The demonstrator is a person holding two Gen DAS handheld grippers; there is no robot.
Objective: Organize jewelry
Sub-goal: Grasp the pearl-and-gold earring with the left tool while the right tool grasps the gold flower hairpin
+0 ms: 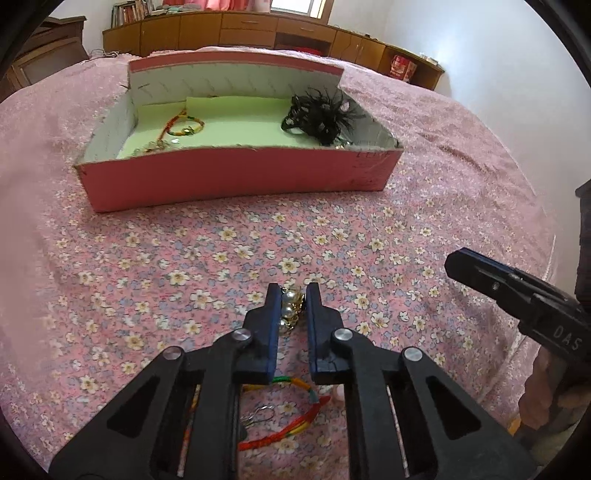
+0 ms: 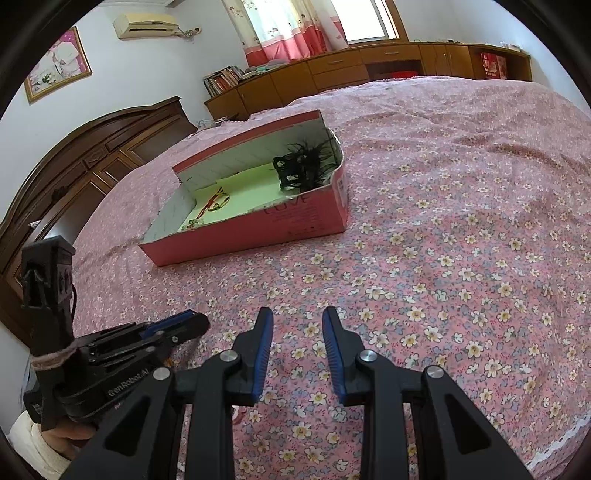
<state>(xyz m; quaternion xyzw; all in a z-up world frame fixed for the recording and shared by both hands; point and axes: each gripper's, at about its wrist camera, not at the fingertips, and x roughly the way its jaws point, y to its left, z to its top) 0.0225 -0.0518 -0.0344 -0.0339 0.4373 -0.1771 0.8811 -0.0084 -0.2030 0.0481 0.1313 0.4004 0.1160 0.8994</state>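
Observation:
A pink box (image 1: 236, 177) with a pale green floor stands on the floral bedspread. It holds a braided bracelet (image 1: 184, 125) at its left and a black feather hairpiece (image 1: 321, 114) at its right. My left gripper (image 1: 291, 291) is closed around a pearl and gold piece (image 1: 290, 306) low on the bedspread. A red, green and yellow braided bracelet (image 1: 295, 413) lies under that gripper. My right gripper (image 2: 297, 317) is open and empty above the bedspread. The box also shows in the right wrist view (image 2: 258, 218), and the left gripper (image 2: 177, 328) sits at lower left.
The pink floral bedspread (image 2: 443, 258) stretches all around. A dark wooden headboard (image 2: 92, 155) stands at the left and low wooden cabinets (image 1: 258, 26) line the far wall. The right gripper's body (image 1: 517, 299) shows at the right edge of the left wrist view.

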